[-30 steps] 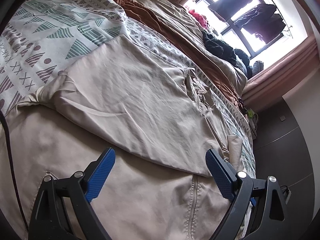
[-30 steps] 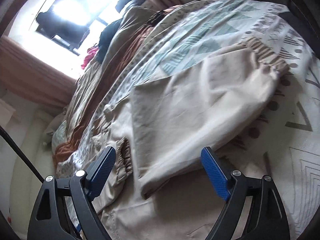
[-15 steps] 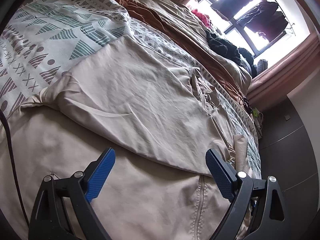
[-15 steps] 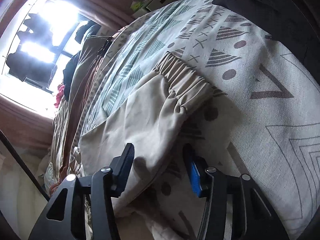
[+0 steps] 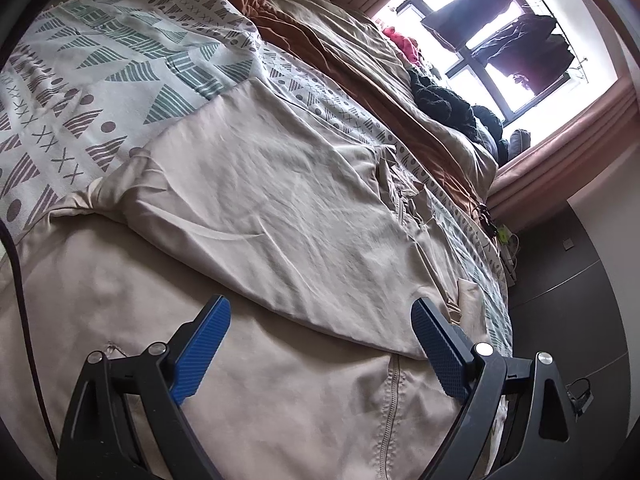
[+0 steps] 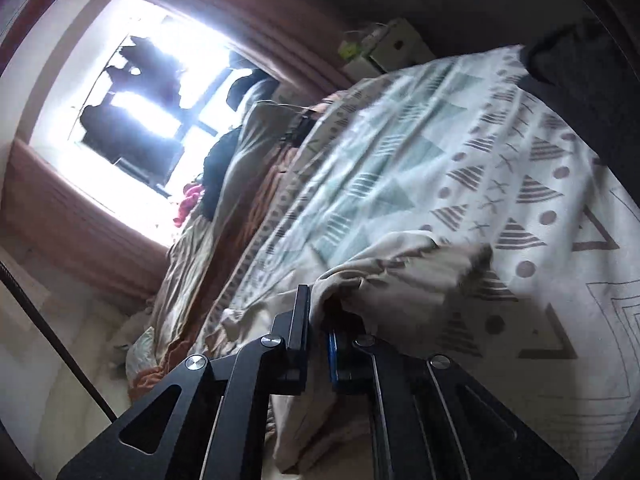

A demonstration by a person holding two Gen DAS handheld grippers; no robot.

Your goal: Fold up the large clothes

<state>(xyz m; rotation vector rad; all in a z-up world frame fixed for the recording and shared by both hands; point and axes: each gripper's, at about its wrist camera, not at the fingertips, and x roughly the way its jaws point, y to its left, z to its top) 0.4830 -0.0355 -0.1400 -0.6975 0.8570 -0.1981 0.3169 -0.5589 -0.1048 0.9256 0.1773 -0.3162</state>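
A large beige jacket [image 5: 260,208] with a front zip lies spread on the patterned bedspread [image 5: 100,60], one sleeve folded across its body. My left gripper [image 5: 320,320] hovers open just above the garment's lower part, nothing between its blue pads. In the right wrist view, my right gripper [image 6: 318,312] is shut on a bunched fold of the beige sleeve [image 6: 400,280], which is lifted off the bedspread [image 6: 520,200] and drapes away to the right.
A brown and tan duvet [image 5: 360,60] lies along the far side of the bed, with dark clothes [image 5: 444,104] piled near the window [image 5: 500,32]. Boxes [image 6: 384,48] sit past the bed's end. A dark floor [image 5: 560,280] lies right of the bed.
My right gripper went from wide open over the sleeve to shut on its fabric, and it lifted and tipped up. The left gripper stayed open and nearly still.
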